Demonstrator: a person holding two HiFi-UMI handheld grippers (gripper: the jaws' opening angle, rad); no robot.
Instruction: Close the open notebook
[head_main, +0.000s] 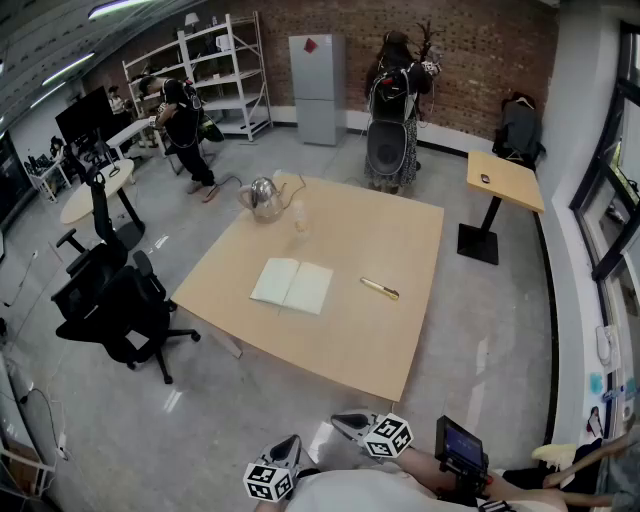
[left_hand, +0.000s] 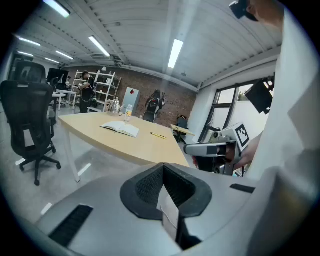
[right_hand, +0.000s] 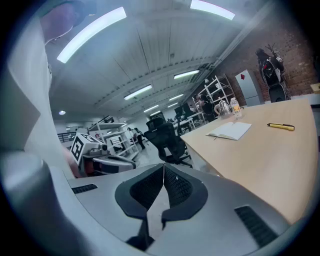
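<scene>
The notebook (head_main: 292, 285) was found open on the table (head_main: 380, 340), at 12 o'clock, well apart from the tools. The left tool (left_hand: 162, 169) and right tool (right_hand: 163, 169) were held with jaws together, empty. Closing was judged not begun.

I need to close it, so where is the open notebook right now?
In the head view the notebook lies open near the middle of the table, left of the pen and in front of the kettle.

White notebook (head_main: 292, 285), open flat, pages up, mid-table on light wooden table (head_main: 380, 340)
</scene>
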